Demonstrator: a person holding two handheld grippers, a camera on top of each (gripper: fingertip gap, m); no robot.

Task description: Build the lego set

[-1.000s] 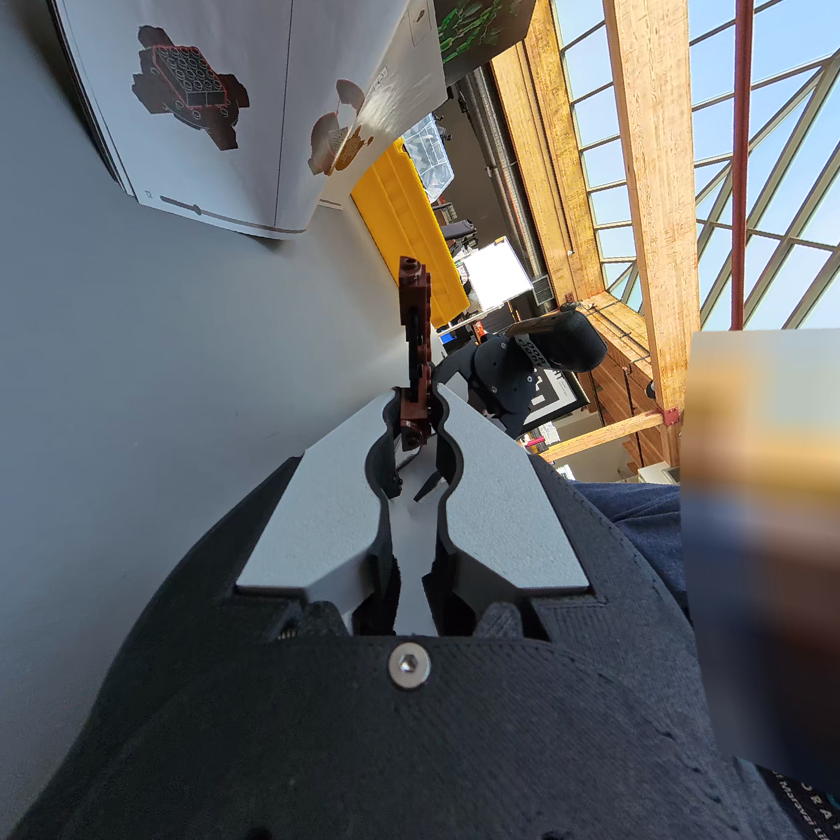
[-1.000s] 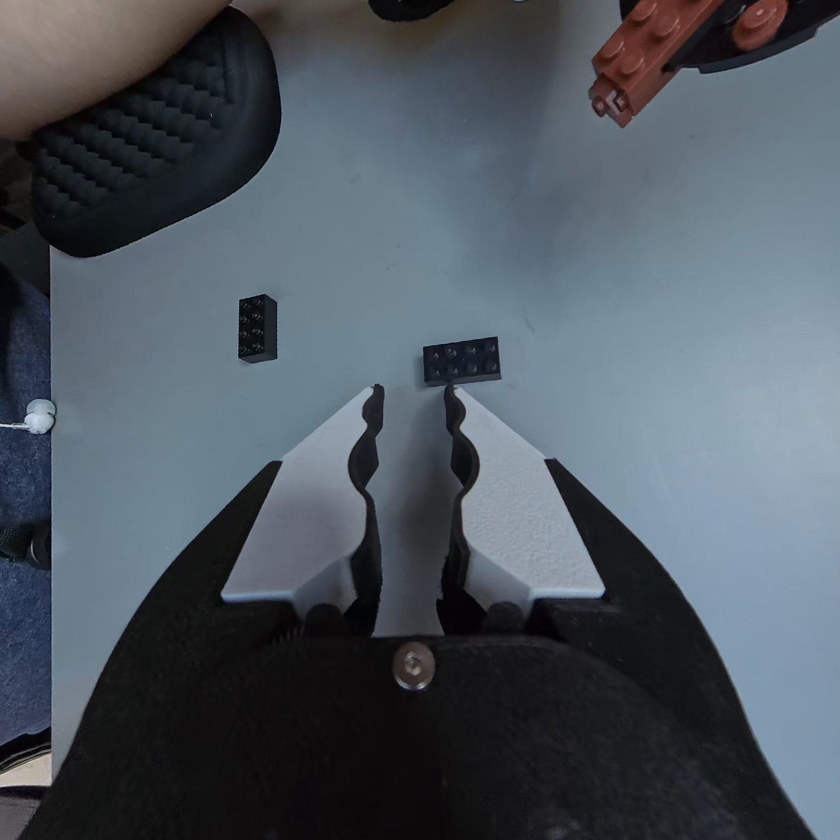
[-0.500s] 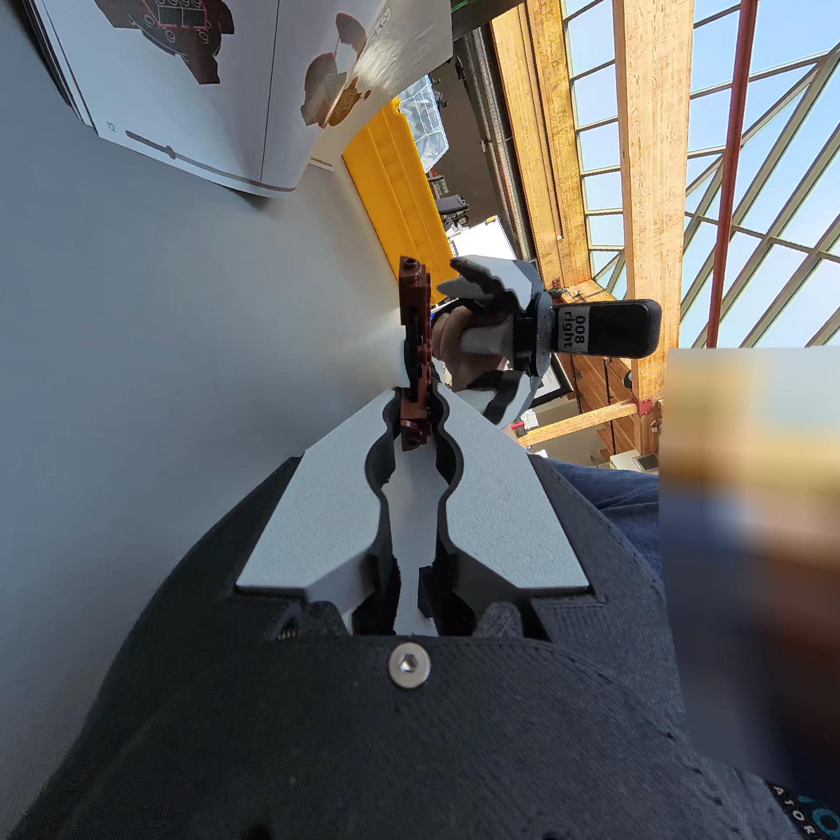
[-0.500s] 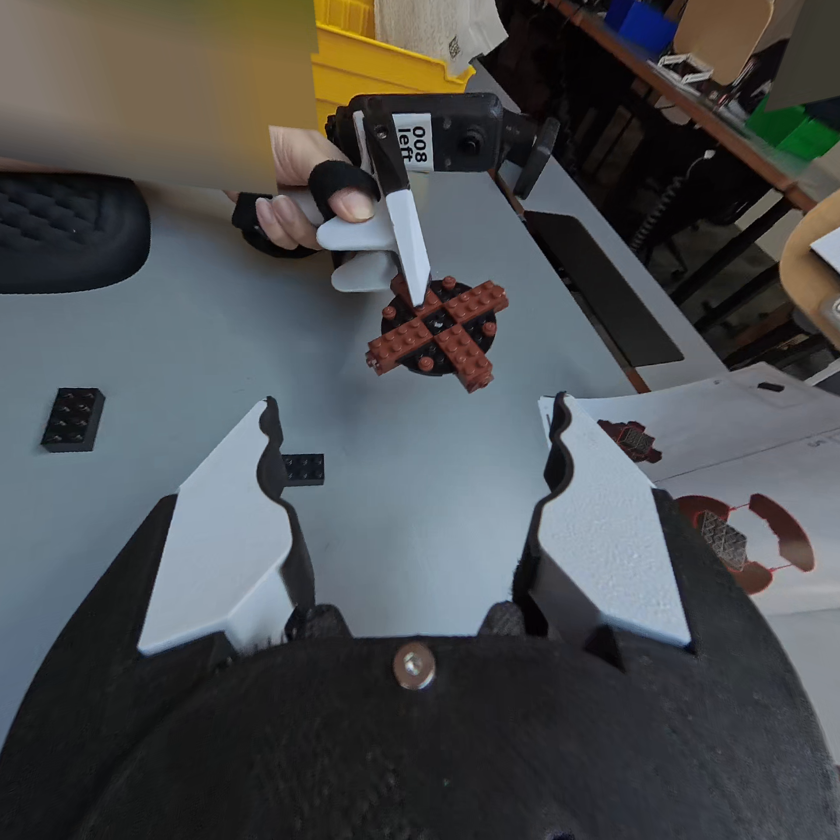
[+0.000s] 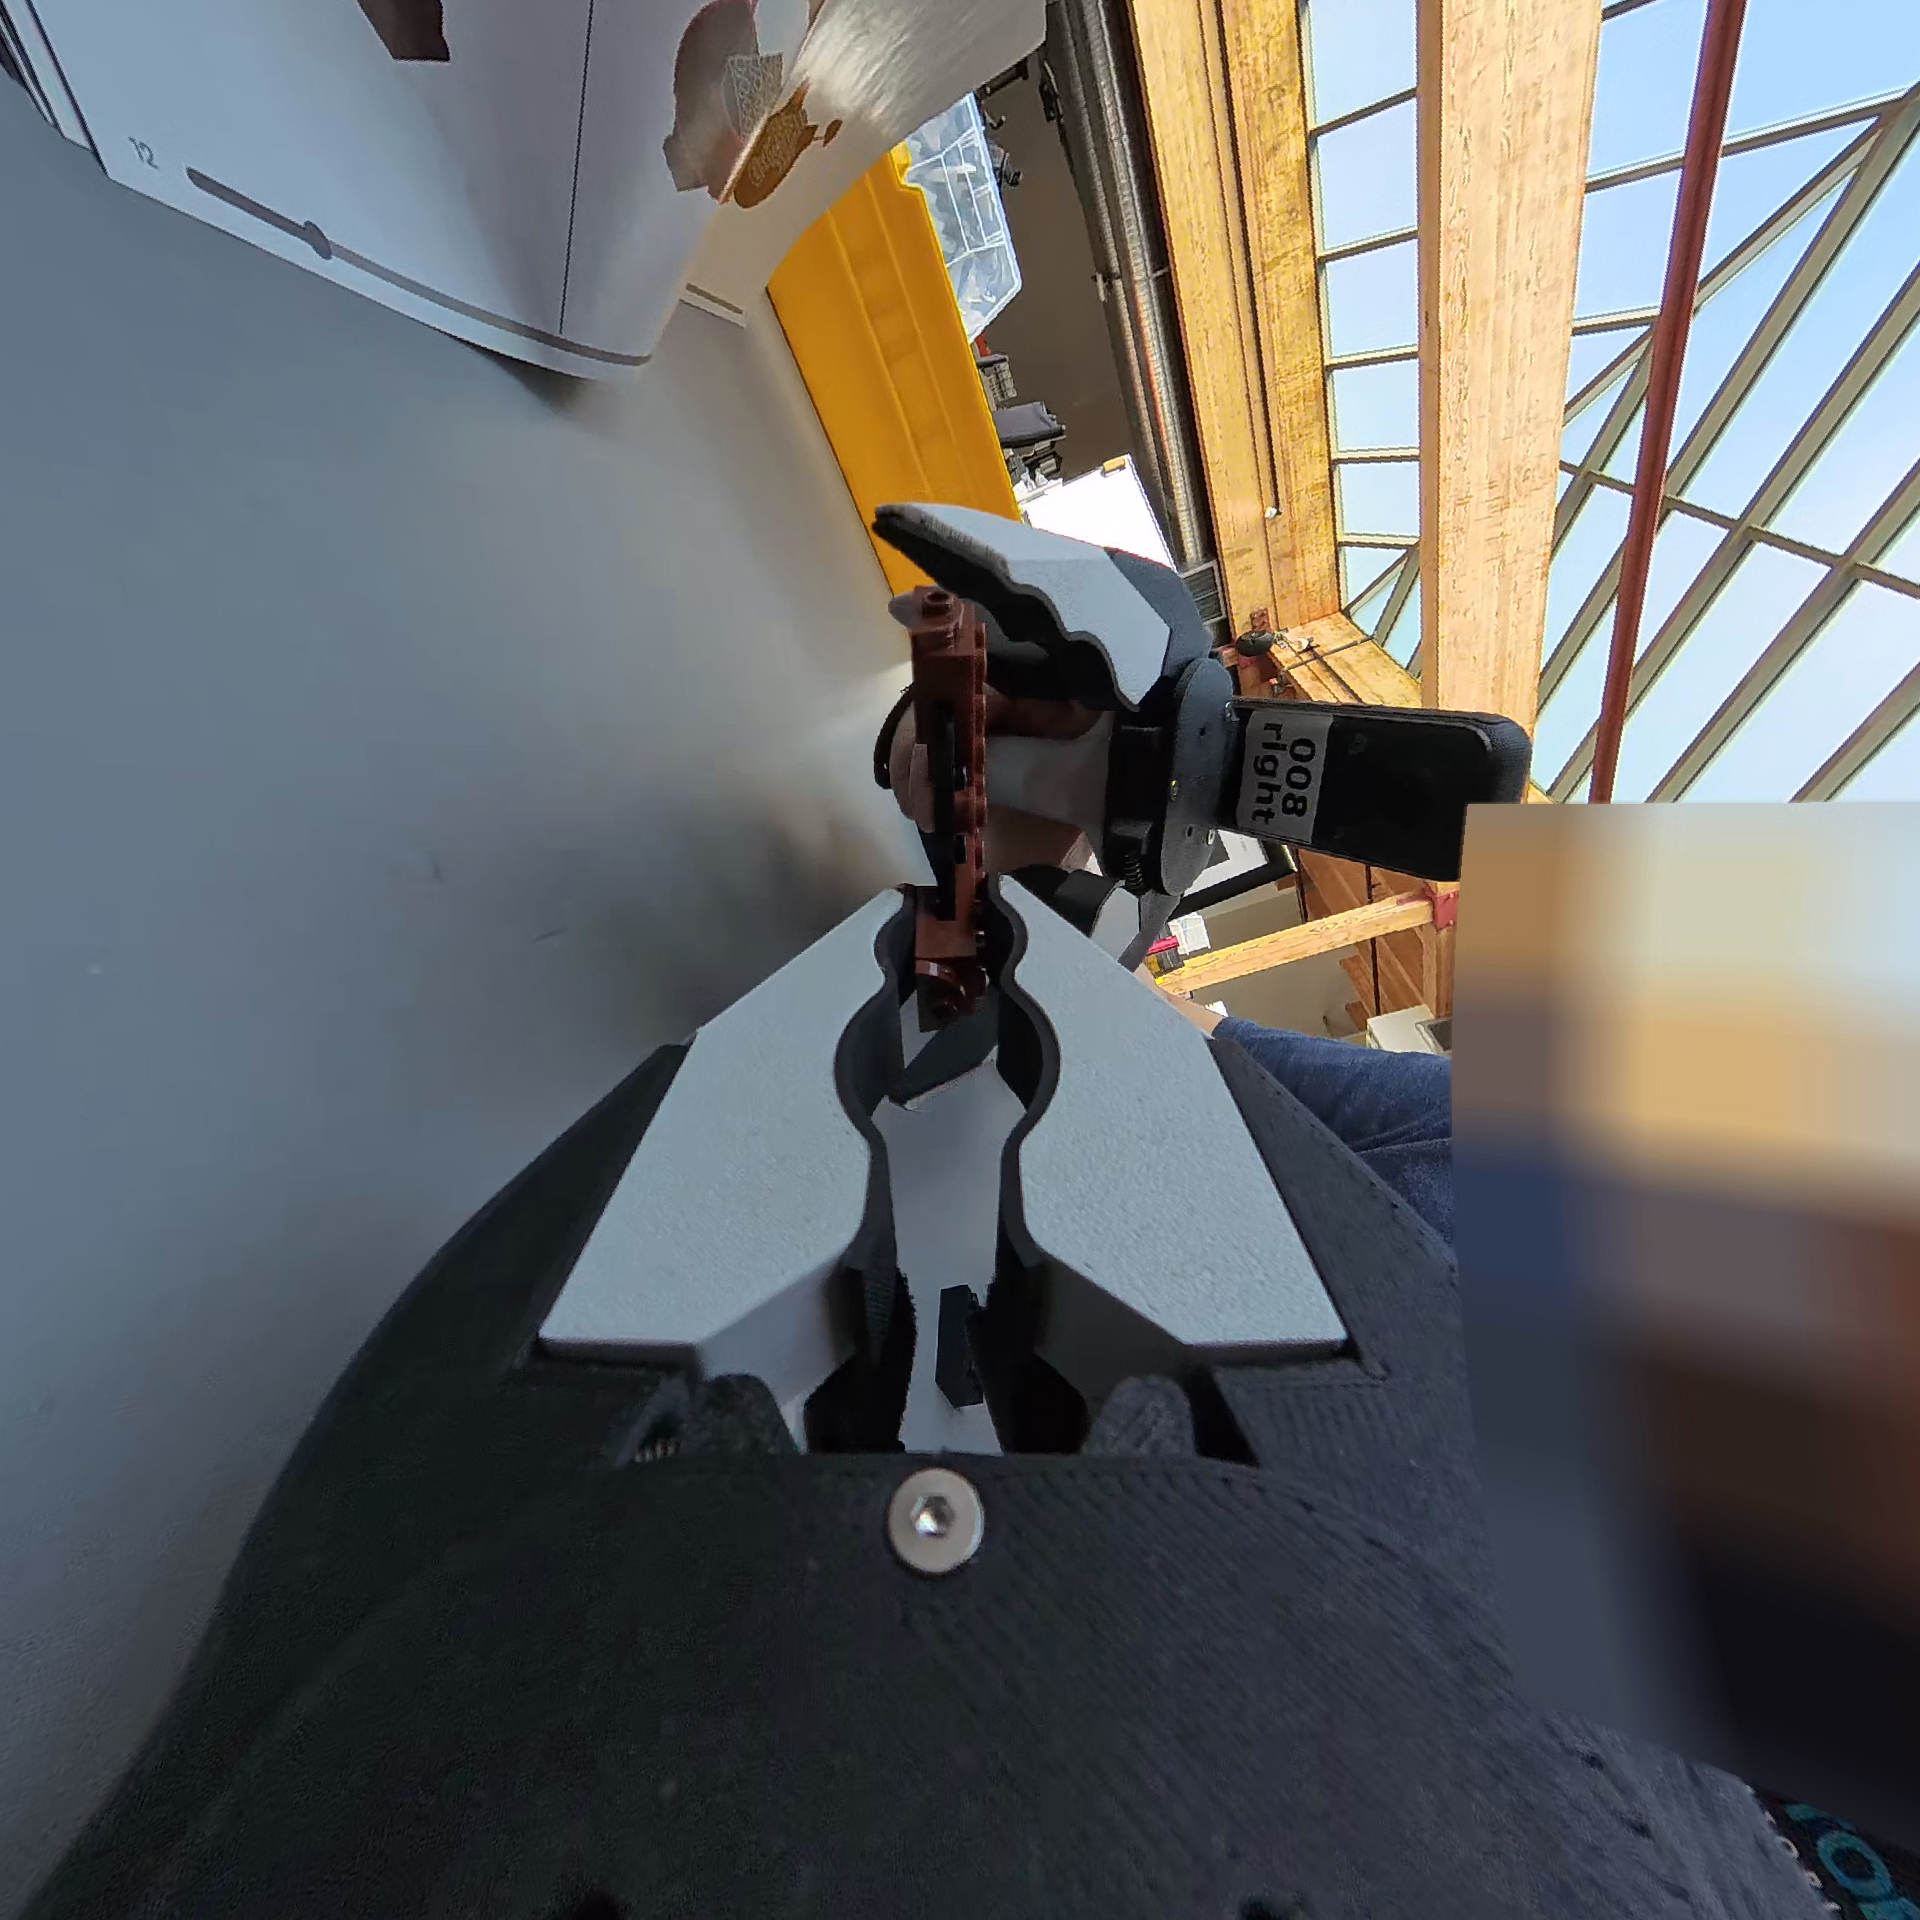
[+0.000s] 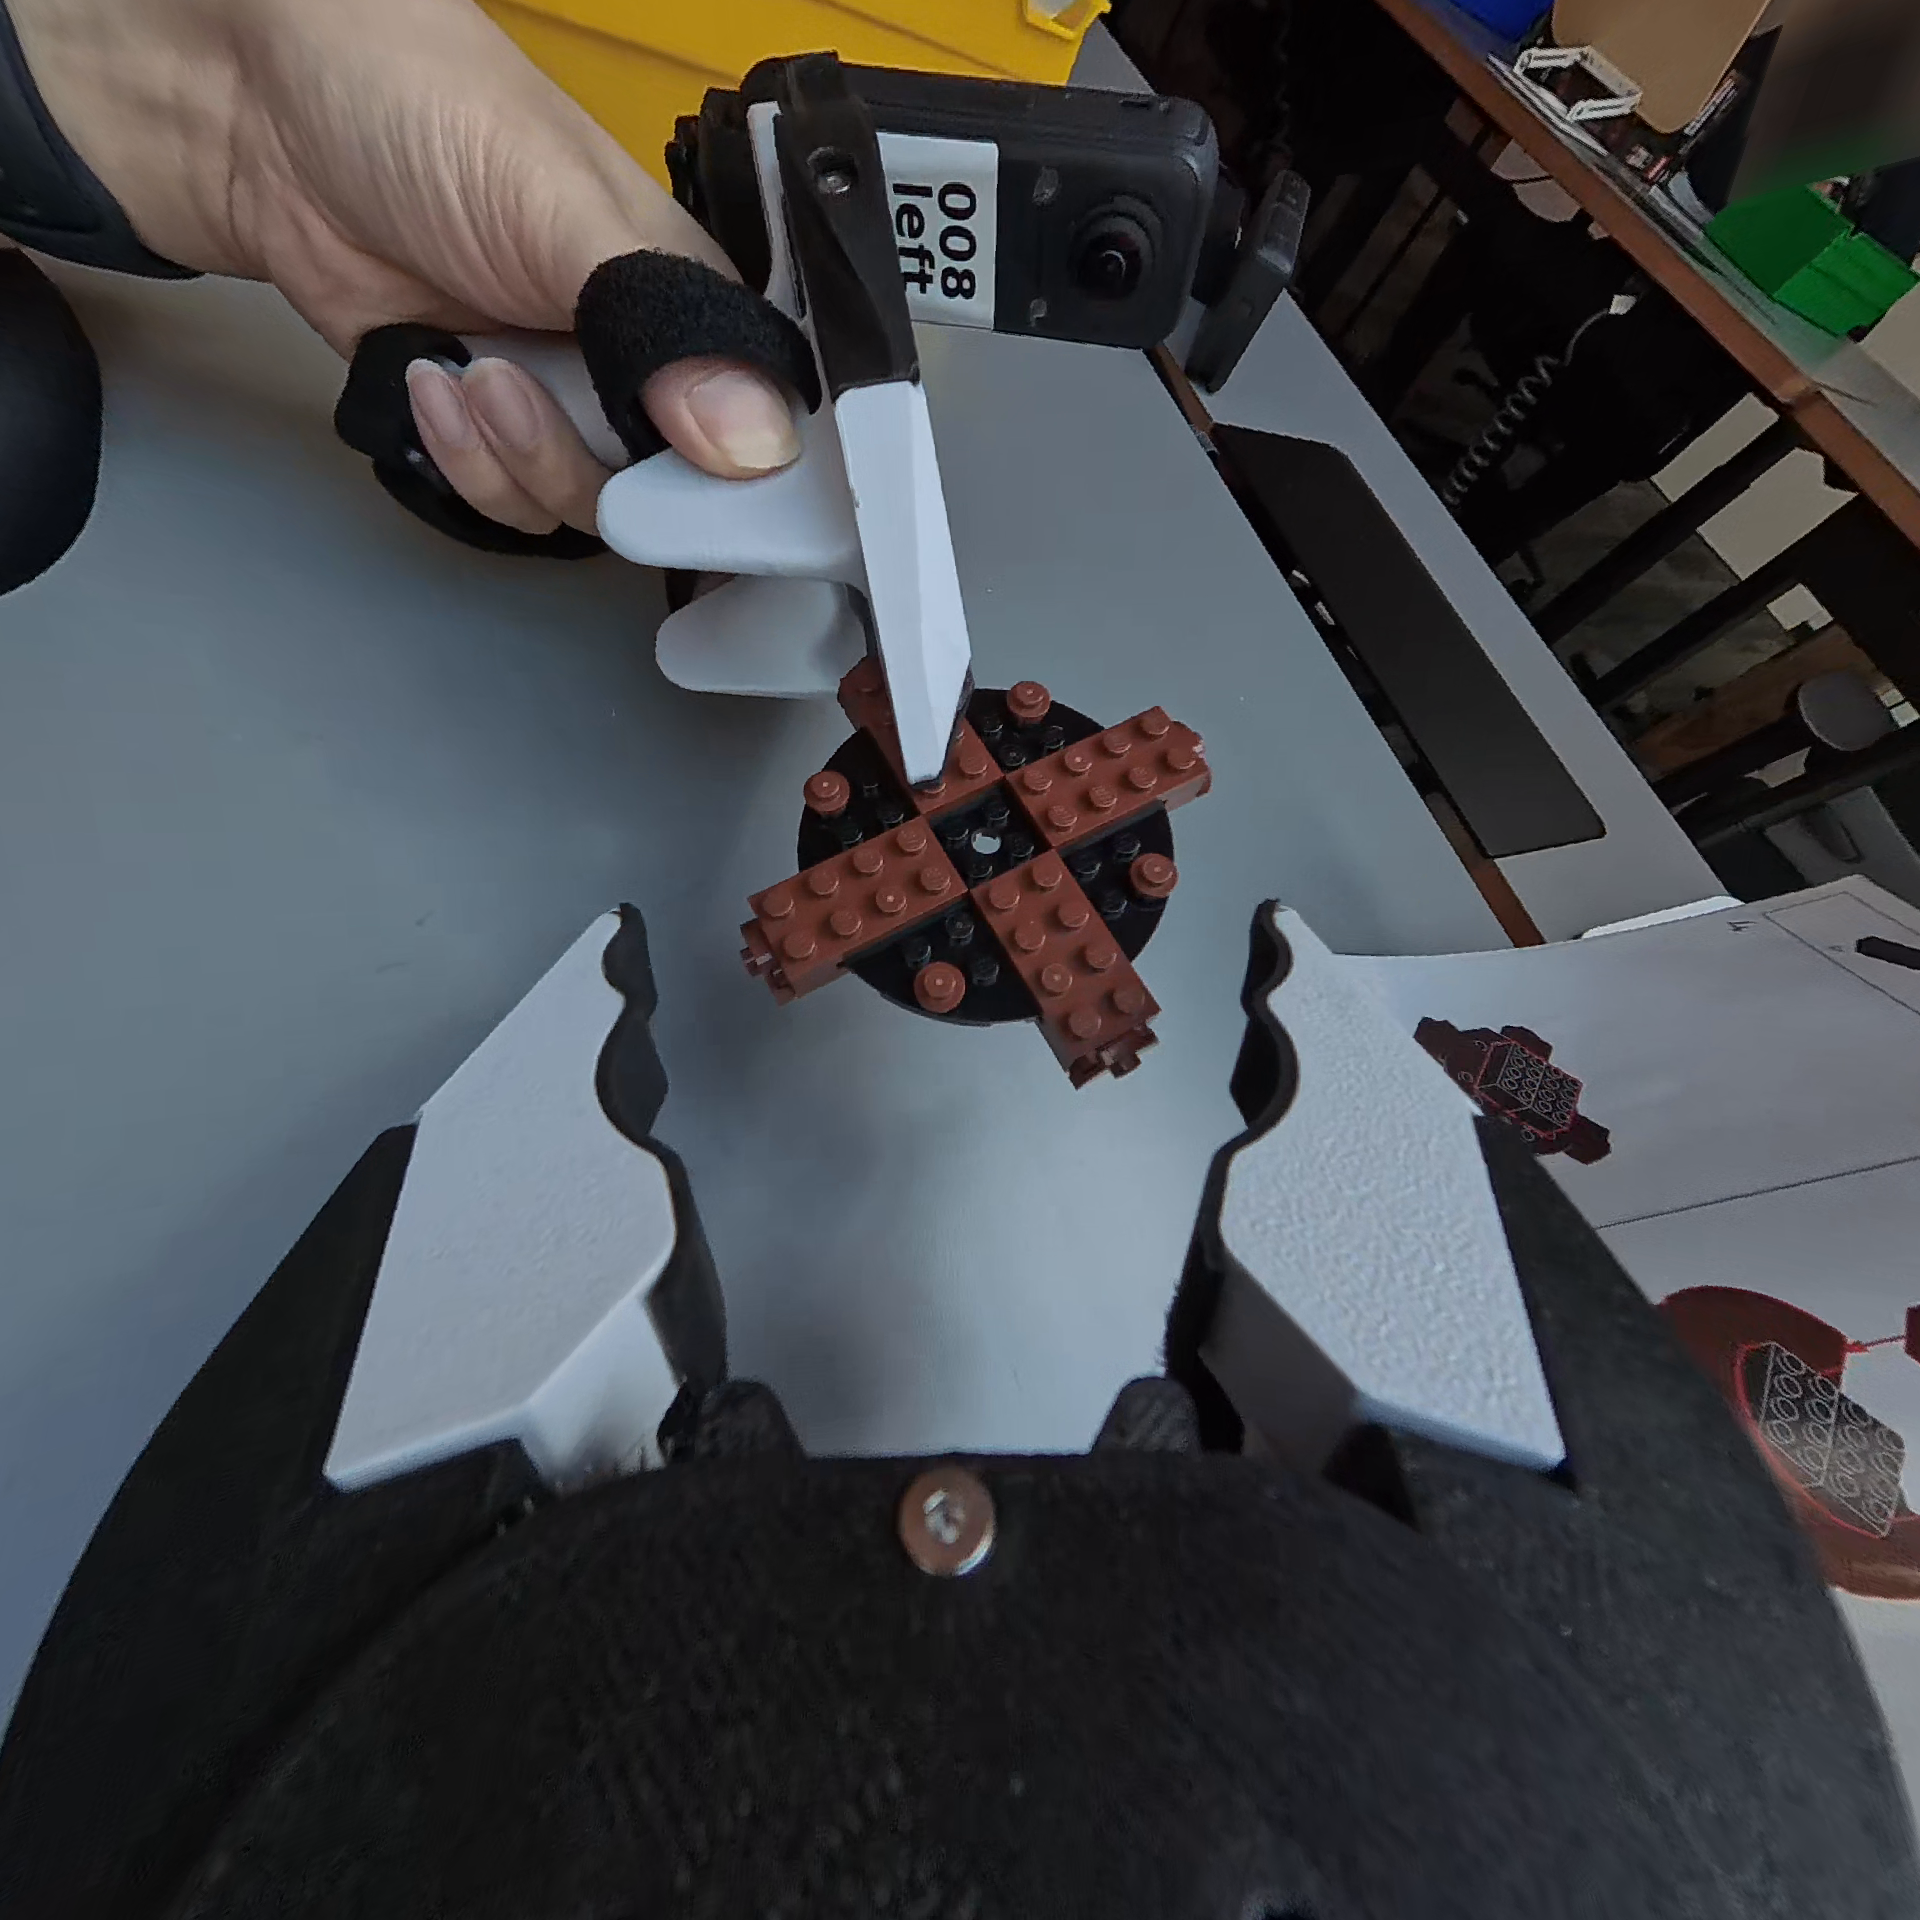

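The lego assembly (image 6: 977, 873) is a round black plate with a cross of reddish-brown plates and small brown round studs. My left gripper (image 5: 948, 914) is shut on one brown arm of it and holds it edge-on above the grey table; the assembly shows there as a thin brown strip (image 5: 951, 769). In the right wrist view the left gripper (image 6: 925, 717) pinches the far arm of the cross. My right gripper (image 6: 940, 920) is open wide and empty, its fingertips just short of the assembly, one on each side. It also shows in the left wrist view (image 5: 1049, 634), beyond the assembly.
The open instruction booklet (image 6: 1683, 1091) lies on the grey table (image 6: 260, 790) at the right; it also shows in the left wrist view (image 5: 416, 156). A yellow bin (image 5: 894, 384) stands past the table edge. A small black brick (image 5: 956, 1351) shows between my left fingers' bases. Both grippers' tips are close together, under 4 cm apart.
My right gripper rose from the black bricks on the table, opened wide and moved up close to the assembly. The left gripper kept its grip and shifted slightly.
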